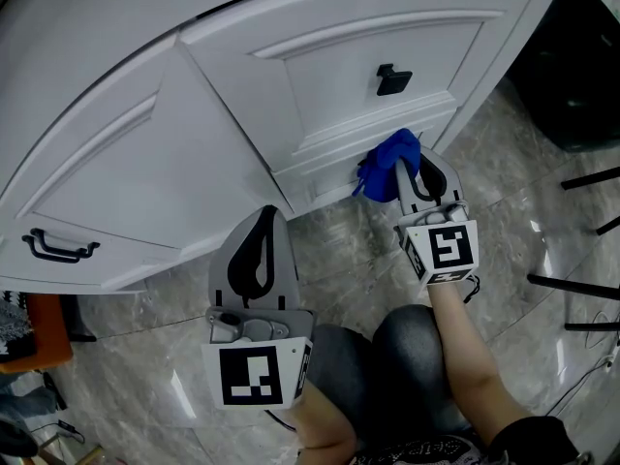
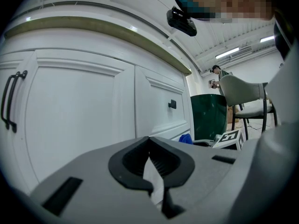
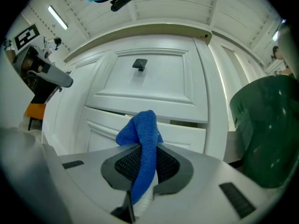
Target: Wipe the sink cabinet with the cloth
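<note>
Light is bright and even on my feeds, coming from long white ceiling tube lamps point(image 3: 57, 17) overhead. The glossy grey marble floor point(image 1: 339, 245) carries pale glare streaks. The white panelled sink cabinet point(image 1: 145, 172) shows only faint shadows in its mouldings. Both gripper views bow straight lines and go black at the corners. The blue terry cloth point(image 3: 140, 143) is sharp, weave visible.

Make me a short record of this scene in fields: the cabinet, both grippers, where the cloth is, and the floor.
cabinet: white panelled sink cabinet, curved front
right gripper: shut on blue terry cloth
cloth position: at the cabinet's lower panel, below the square black knob; contact unclear
left gripper: shut, empty, low in front of the left door
floor: grey marbled floor
</note>
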The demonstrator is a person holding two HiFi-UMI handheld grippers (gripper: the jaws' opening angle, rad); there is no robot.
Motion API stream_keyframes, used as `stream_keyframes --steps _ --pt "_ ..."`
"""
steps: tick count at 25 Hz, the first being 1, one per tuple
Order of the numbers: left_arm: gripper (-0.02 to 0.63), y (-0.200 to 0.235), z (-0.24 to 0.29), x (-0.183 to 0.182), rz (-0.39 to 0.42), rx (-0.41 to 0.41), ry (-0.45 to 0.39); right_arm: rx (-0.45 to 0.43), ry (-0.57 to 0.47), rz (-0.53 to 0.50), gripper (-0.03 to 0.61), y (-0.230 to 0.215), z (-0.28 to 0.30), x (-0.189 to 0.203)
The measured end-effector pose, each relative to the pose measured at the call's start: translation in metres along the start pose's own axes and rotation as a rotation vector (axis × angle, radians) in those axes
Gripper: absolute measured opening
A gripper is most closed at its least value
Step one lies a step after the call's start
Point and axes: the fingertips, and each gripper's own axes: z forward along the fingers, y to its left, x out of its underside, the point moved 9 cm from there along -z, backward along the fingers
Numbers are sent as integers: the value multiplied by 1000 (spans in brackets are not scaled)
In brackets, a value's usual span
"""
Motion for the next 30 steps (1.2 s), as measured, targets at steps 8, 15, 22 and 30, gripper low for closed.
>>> stream_keyframes --steps 8,15,22,30 --pt "5 0 1 1 -13 -9 6 46 18 38 58 -12 -1 6" --pt "5 1 3 4 -33 -16 9 175 50 66 58 -44 -6 19" --pt "5 2 7 7 -9 5 14 272 83 104 58 -65 -10 28" --pt "5 3 13 10 -42 -7 23 290 90 95 58 -75 -10 34"
